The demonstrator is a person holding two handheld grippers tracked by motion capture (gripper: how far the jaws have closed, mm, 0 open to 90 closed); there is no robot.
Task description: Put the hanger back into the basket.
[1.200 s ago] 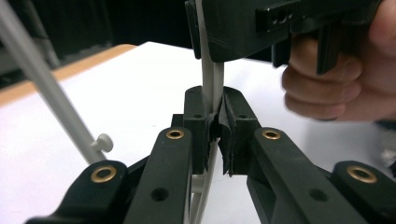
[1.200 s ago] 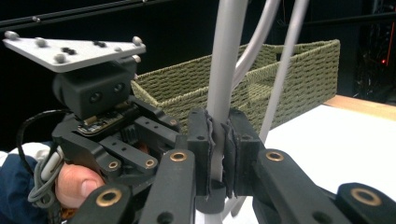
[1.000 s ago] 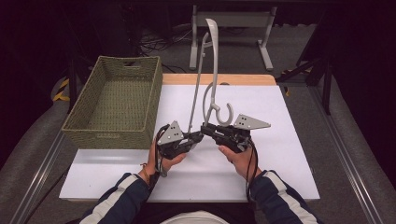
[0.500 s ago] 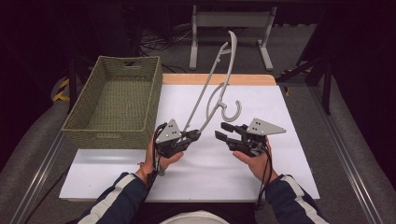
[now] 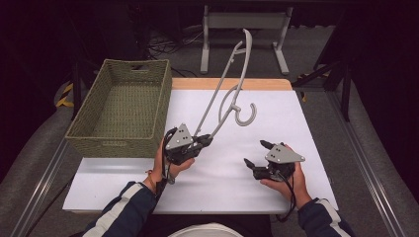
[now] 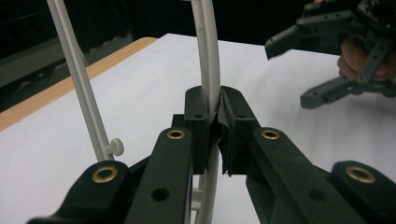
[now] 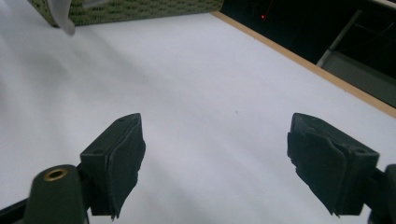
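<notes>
A pale grey plastic clothes hanger point(image 5: 225, 94) slants up and away over the white table point(image 5: 296, 118), its hook point(image 5: 245, 116) hanging near the middle. My left gripper point(image 5: 205, 141) is shut on the hanger's lower end. In the left gripper view the two pads pinch the curved bar of the hanger point(image 6: 209, 56) at my left gripper point(image 6: 219, 126), with a straight bar to its left. My right gripper point(image 5: 257, 153) rests open, low over the table to the right, holding nothing. It appears again as the right gripper point(image 6: 289, 73) at upper right. Bare table lies between the wide-apart jaws of my right gripper point(image 7: 215, 154).
A woven green basket point(image 5: 121, 106) stands at the table's left side, and its wall point(image 7: 140, 9) runs along the top of the right gripper view. A wooden strip point(image 5: 232, 84) edges the table's far side. Metal stand legs point(image 5: 242, 29) stand beyond it.
My right gripper let go of the hanger, opened and drew back to the right. The hanger, still in my left gripper, has tipped over to the right.
</notes>
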